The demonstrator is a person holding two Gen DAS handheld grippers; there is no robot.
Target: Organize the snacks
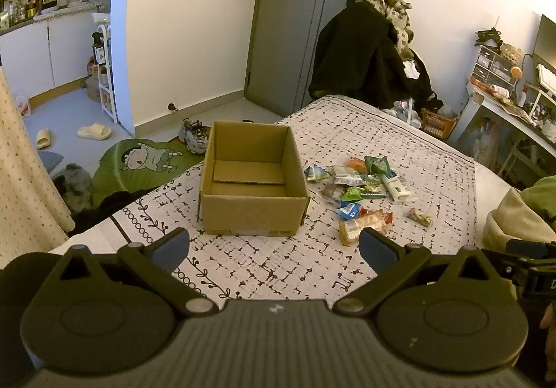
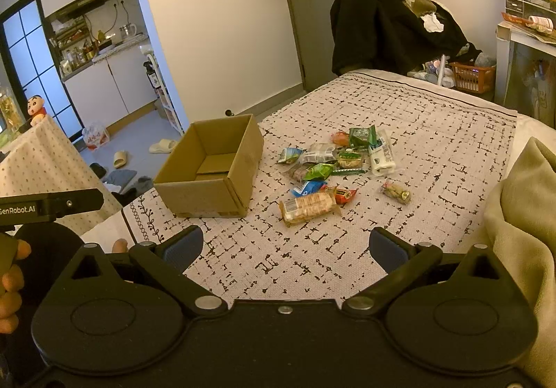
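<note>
An open cardboard box (image 1: 253, 207) (image 2: 205, 195) stands empty on the patterned bed cover (image 1: 278, 266) (image 2: 434, 158). To its right lies a heap of several snack packets (image 1: 361, 186) (image 2: 333, 162), with a cracker pack (image 1: 354, 226) (image 2: 307, 206) nearest me and one small packet (image 1: 419, 217) (image 2: 396, 192) lying apart on the right. My left gripper (image 1: 274, 249) hovers open over the cover, short of the box. My right gripper (image 2: 285, 248) is open too, just short of the cracker pack. Neither holds anything.
A beige blanket (image 2: 521, 221) is bunched at the bed's right side. Beyond the bed stand a chair piled with dark clothes (image 1: 365, 54) (image 2: 389, 16) and an orange basket (image 2: 472, 77). Slippers (image 1: 93, 131), shoes and a green cartoon mat (image 1: 139, 162) lie on the floor left.
</note>
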